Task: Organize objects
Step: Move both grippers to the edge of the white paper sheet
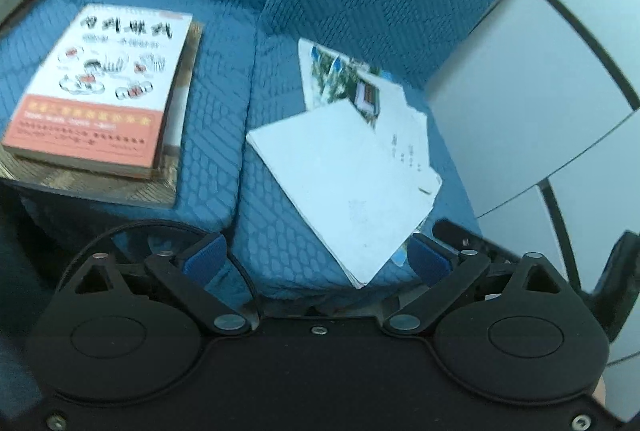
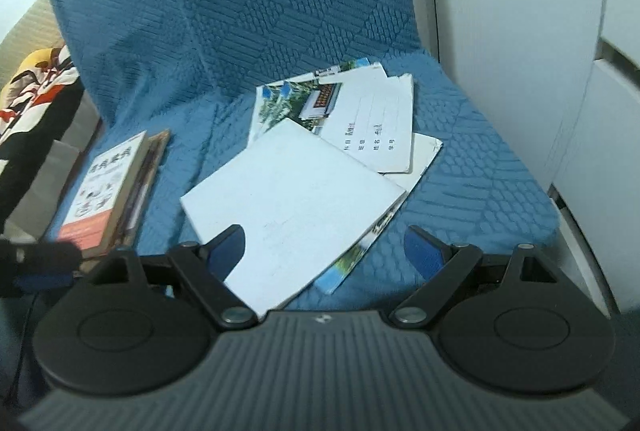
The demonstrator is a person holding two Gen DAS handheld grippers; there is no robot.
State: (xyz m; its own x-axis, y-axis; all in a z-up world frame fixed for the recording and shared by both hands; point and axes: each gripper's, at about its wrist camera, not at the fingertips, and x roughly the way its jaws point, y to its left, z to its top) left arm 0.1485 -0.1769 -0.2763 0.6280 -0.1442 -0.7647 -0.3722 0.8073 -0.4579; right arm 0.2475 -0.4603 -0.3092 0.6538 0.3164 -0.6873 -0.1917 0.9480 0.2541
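Two sets of tongs hang over a blue-covered sofa (image 2: 472,159), both with their blue-padded jaws spread wide and nothing between the pads. The left tongs (image 1: 316,259) sit above the seam between two seat cushions; the right tongs (image 2: 324,251) sit above the near corner of a loose heap of notebooks (image 2: 292,199). The topmost, plain white, lies askew across others with printed picture covers and a lined label, fanned out on the right seat cushion. On the left cushion, well apart, a white-and-orange paperback (image 1: 100,91) rests squarely on a larger book (image 1: 120,183).
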